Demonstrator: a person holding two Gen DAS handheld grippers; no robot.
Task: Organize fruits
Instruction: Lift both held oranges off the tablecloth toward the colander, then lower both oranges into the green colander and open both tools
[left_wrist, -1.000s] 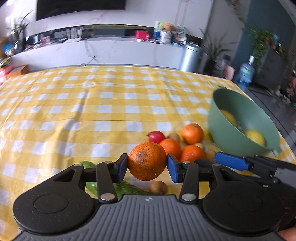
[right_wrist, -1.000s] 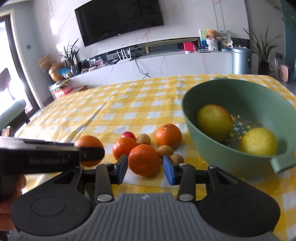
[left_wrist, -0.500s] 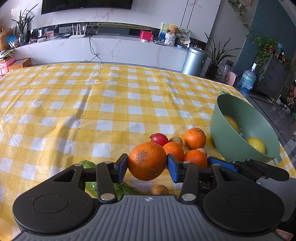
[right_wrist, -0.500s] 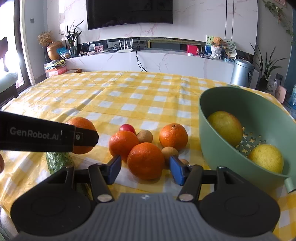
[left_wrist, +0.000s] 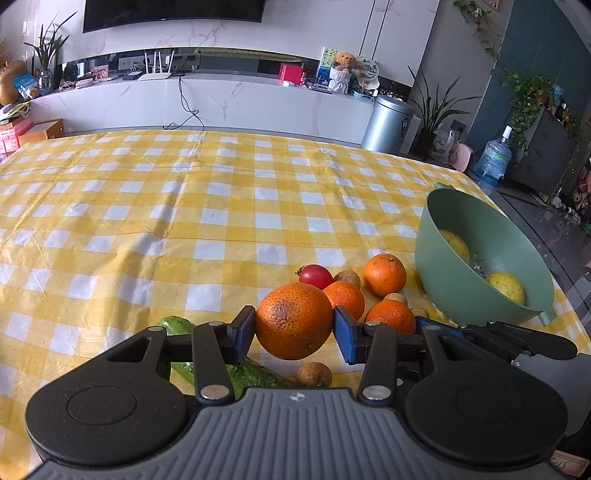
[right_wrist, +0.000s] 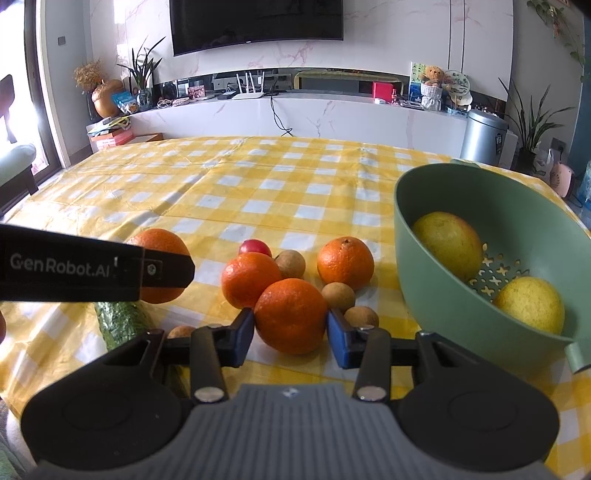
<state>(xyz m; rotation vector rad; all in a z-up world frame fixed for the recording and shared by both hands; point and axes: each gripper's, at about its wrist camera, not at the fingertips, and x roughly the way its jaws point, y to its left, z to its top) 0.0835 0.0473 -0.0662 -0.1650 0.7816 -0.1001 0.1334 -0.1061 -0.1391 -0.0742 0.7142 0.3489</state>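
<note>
My left gripper (left_wrist: 294, 331) is shut on an orange (left_wrist: 293, 320) and holds it above the checked tablecloth; that orange also shows in the right wrist view (right_wrist: 159, 254). My right gripper (right_wrist: 290, 334) has its blue pads against the sides of another orange (right_wrist: 290, 314) that rests on the cloth. Two more oranges (right_wrist: 250, 278) (right_wrist: 345, 263), a red fruit (right_wrist: 255, 246) and several small brown fruits (right_wrist: 338, 296) lie beside it. A green colander bowl (right_wrist: 436, 314) at the right holds two yellow fruits (right_wrist: 447, 243) (right_wrist: 529, 303).
A cucumber (left_wrist: 245, 374) lies under my left gripper, also in the right wrist view (right_wrist: 118, 319). The yellow checked tablecloth (left_wrist: 184, 221) stretches far back and left. The table's right edge runs just past the bowl (left_wrist: 476, 295).
My left gripper has lifted its orange a little higher. My right gripper has moved in and closed its pads onto the near orange.
</note>
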